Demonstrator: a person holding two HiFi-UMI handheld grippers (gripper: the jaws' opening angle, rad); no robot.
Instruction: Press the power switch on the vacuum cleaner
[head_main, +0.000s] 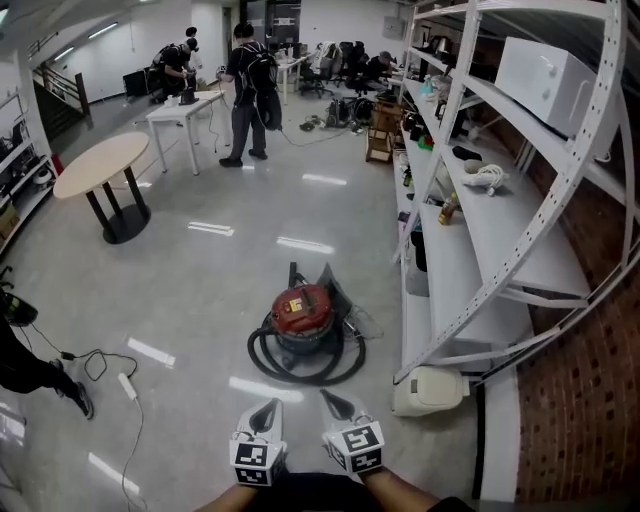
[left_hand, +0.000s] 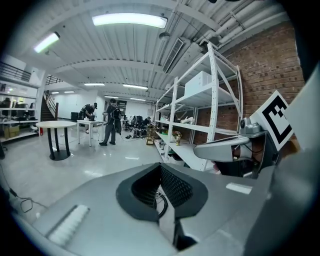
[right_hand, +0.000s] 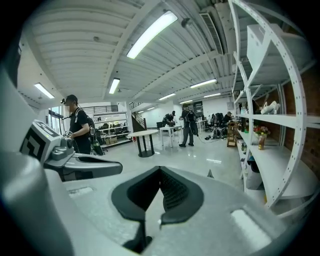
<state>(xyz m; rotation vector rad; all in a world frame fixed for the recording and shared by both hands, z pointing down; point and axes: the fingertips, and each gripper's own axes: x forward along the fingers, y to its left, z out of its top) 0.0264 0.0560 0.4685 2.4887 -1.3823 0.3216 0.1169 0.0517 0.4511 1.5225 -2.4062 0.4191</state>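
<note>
The vacuum cleaner (head_main: 303, 312) stands on the glossy floor a short way ahead of me, a round canister with a red lid and a yellow label on top. Its black hose (head_main: 300, 368) lies coiled around the base. My left gripper (head_main: 266, 412) and right gripper (head_main: 336, 404) are held low, side by side near the bottom of the head view, short of the hose and not touching the vacuum. Both point forward. The left gripper (left_hand: 161, 167) has its dark pads together with nothing between them, and so does the right gripper (right_hand: 160, 172). Neither gripper view shows the vacuum's switch.
A white shelving rack (head_main: 470, 250) runs along the right, with a white container (head_main: 430, 390) on the floor at its near end. A power strip with cable (head_main: 127, 385) lies at left by a person's leg (head_main: 35, 372). A round table (head_main: 100, 165) and people stand farther back.
</note>
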